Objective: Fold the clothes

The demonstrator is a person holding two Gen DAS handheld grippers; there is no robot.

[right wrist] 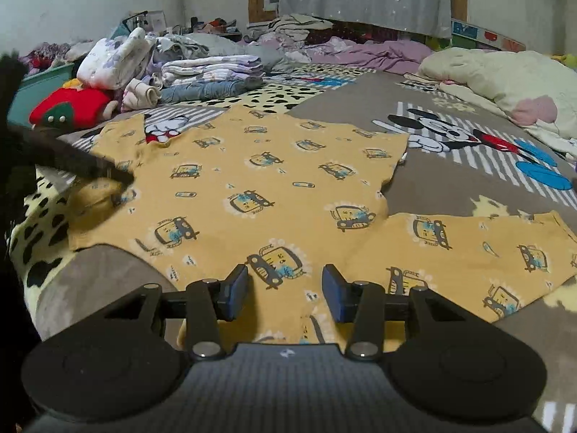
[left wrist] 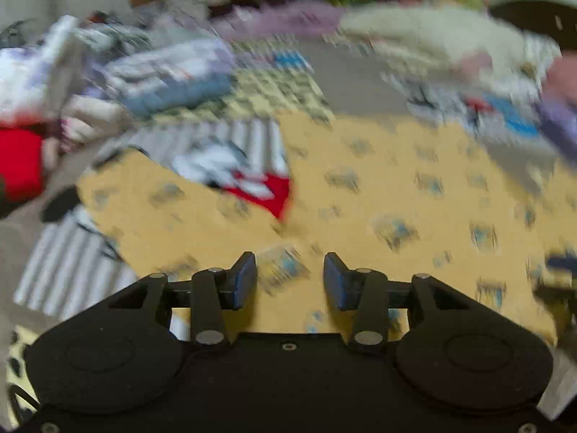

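Note:
A yellow garment with small car prints (right wrist: 252, 180) lies spread flat on the bed, one sleeve out to the right (right wrist: 468, 249). It fills the blurred left wrist view too (left wrist: 396, 198). My right gripper (right wrist: 285, 292) is open and empty just above the garment's near edge. My left gripper (left wrist: 290, 281) is open and empty over the garment. In the right wrist view the left gripper's dark finger (right wrist: 119, 176) reaches in from the left and touches the garment's left edge, where the cloth is bunched.
The bed has a grey Mickey Mouse cover (right wrist: 450, 133). Stacks of folded clothes (right wrist: 212, 72) and a red plush toy (right wrist: 68, 106) sit at the back left. A cream pillow (right wrist: 497, 75) and a purple blanket (right wrist: 378, 54) lie at the back right.

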